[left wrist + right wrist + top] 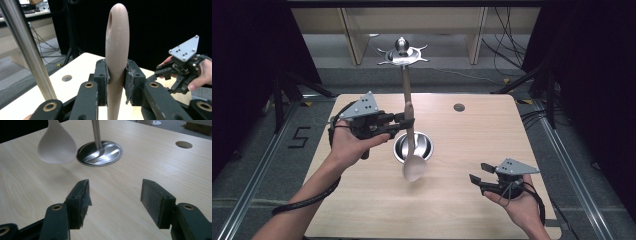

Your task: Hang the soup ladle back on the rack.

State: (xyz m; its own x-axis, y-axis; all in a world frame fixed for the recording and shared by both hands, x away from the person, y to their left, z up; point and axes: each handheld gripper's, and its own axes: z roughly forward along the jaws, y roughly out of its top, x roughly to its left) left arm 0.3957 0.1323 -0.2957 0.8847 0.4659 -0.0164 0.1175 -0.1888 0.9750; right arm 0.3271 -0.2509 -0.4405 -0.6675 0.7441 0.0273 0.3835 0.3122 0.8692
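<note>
My left gripper (404, 120) is shut on the beige handle of a spoon (414, 167), which hangs bowl-down above the table just in front of a metal stand. In the left gripper view the spoon handle (117, 37) rises between the pads, its end hole at the top. The stand has a round steel base (413, 146), a thin pole (405, 85) and a hooked plate with a ball (402, 52) on top. My right gripper (479, 179) stands open at the front right, nothing between its fingers. From there the pale spoon bowl (57, 143) hovers left of the base (100, 153).
A light wooden table (462, 200) has a small round hole (459, 107) at the back right. Black curtains flank both sides. Shelving legs and cables lie on the floor behind the table.
</note>
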